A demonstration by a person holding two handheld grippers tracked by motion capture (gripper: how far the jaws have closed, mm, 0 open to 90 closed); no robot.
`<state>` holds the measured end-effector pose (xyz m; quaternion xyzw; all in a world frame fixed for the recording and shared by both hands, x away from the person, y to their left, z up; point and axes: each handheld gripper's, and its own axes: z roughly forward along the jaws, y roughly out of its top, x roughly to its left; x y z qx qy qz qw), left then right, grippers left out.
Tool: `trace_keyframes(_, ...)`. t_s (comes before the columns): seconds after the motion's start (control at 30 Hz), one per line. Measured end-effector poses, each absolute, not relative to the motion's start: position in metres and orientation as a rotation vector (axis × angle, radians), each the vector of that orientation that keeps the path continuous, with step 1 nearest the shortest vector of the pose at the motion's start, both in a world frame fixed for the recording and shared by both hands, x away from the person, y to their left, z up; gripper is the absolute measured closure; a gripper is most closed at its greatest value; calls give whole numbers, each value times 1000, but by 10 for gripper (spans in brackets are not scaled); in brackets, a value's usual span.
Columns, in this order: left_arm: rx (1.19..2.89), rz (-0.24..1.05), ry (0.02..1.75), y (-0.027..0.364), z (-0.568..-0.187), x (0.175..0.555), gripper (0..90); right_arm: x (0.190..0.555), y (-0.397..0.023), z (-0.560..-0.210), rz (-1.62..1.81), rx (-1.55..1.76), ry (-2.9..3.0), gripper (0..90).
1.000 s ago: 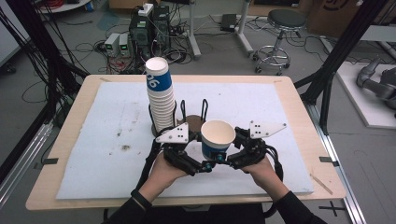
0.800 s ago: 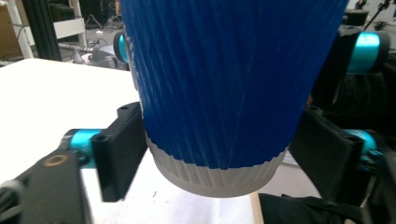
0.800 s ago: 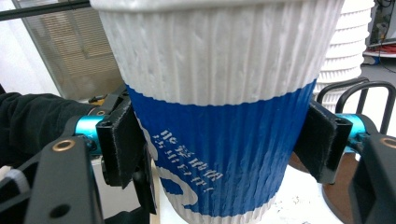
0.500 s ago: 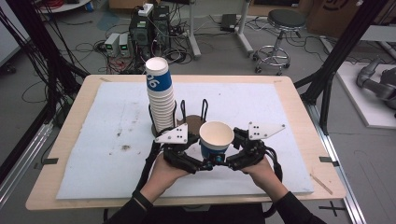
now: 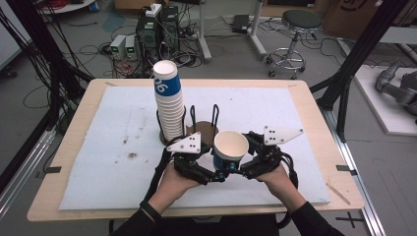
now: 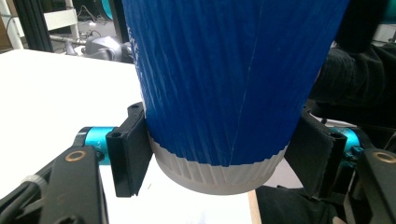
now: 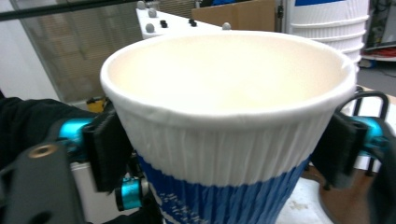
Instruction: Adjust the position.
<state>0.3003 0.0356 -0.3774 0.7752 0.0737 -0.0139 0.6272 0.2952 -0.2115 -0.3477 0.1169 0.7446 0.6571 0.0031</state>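
A paper cup (image 5: 230,147), white at the rim and ribbed blue below, is held upright over the table's near middle, between my two grippers. My left gripper (image 5: 220,173) is shut on its lower part; in the left gripper view both pads (image 6: 133,149) press the blue wall just above the white base of the cup (image 6: 219,93). My right gripper (image 5: 242,169) reaches around the cup's upper part from the other side. Its jaws have just been opening, and its pads (image 7: 108,149) stand beside the cup (image 7: 224,154) without squeezing it.
A tall stack of the same cups (image 5: 168,105) stands in a black wire holder (image 5: 204,129) on a brown base just behind the grippers. A white mat (image 5: 118,147) with a few dark stains covers the wooden table (image 5: 314,103). Cables, a stool and equipment lie beyond.
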Motion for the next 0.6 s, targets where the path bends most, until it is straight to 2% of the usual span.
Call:
trace_keyframes(0.13, 1773, -41, 172, 35, -378, 300, 291, 295, -212, -348, 2064, 350, 2324, 230)
trace_keyframes(0.33, 1731, -65, 183, 35, -375, 300, 220, 294, -209, -351, 2050, 346, 2331, 239)
trace_keyframes(0.6, 1699, -66, 187, 35, -373, 299, 228, 293, -207, -352, 2059, 347, 2330, 241)
